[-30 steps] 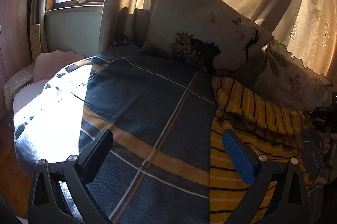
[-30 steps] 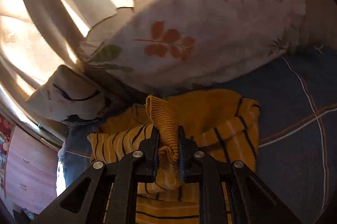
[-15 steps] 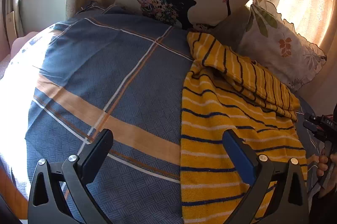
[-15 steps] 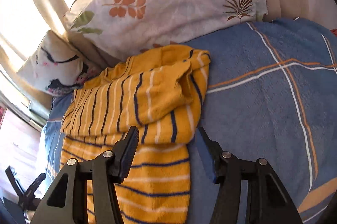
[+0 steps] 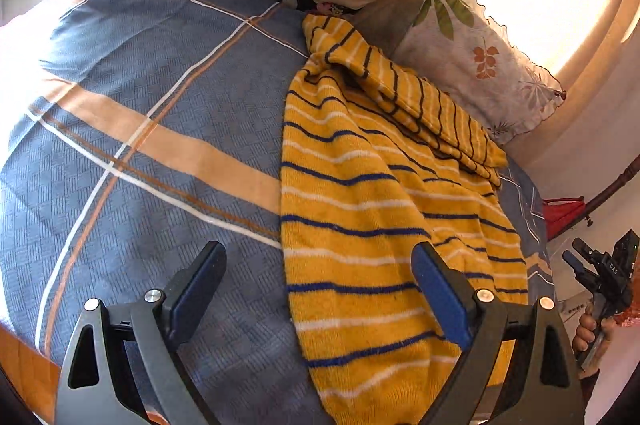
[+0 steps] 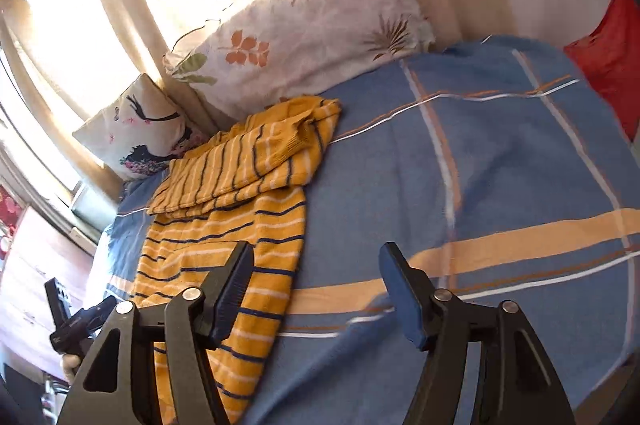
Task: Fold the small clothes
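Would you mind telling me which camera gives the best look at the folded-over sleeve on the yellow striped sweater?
The right wrist view: the sleeve lies across the sweater unobstructed, its cuff visible near the floral pillow. The left wrist view shows the sleeve at a slant, farther off, with the cuff end hard to make out.

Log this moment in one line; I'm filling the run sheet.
left gripper: open | right gripper: open | striped sweater: top folded down, flat on bed

Sweater (image 5: 360,193) on bedspread (image 5: 140,129), pillows (image 5: 480,65) behind it
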Demonstrator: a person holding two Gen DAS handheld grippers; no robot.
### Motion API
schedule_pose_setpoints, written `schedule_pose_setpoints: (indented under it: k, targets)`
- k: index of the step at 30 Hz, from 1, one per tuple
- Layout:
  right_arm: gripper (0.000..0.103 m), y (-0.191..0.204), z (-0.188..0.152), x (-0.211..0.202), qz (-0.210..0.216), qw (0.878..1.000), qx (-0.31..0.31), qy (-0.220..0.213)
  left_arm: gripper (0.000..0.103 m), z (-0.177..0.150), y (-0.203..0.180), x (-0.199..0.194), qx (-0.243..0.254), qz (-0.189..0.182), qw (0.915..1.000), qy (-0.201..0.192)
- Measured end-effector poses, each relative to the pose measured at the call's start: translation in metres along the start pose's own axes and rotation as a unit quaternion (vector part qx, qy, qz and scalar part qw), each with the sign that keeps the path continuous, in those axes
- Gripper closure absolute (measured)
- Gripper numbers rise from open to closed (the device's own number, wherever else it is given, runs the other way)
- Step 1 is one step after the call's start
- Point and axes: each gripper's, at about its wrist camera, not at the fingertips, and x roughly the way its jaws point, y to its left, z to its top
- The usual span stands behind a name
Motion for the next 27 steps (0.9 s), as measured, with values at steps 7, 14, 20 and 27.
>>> schedule_pose_setpoints:
  k: [7,14,20,27]
  targets:
    - [0.028,0.011,-0.057,0.019,0.044,0.996,-0.015,0.073,0.010,-0.031,-0.003,-0.011,-0.006,-0.046,0.9989,0.012]
    - [0.028,0.039,-0.092,0.058,0.109,0.990,-0.016,0.092,0.010,-0.050,-0.007,-0.014,-0.037,-0.142,0.9887,0.033]
    - [0.028,0.070,-0.105,0.067,0.136,0.986,-0.039,0.091,0.010,-0.067,-0.011,-0.017,-0.033,-0.165,0.9854,0.026]
    - [0.028,0.081,-0.128,0.065,0.156,0.986,-0.025,0.048,0.011,-0.069,-0.019,-0.009,-0.043,-0.198,0.9788,0.029]
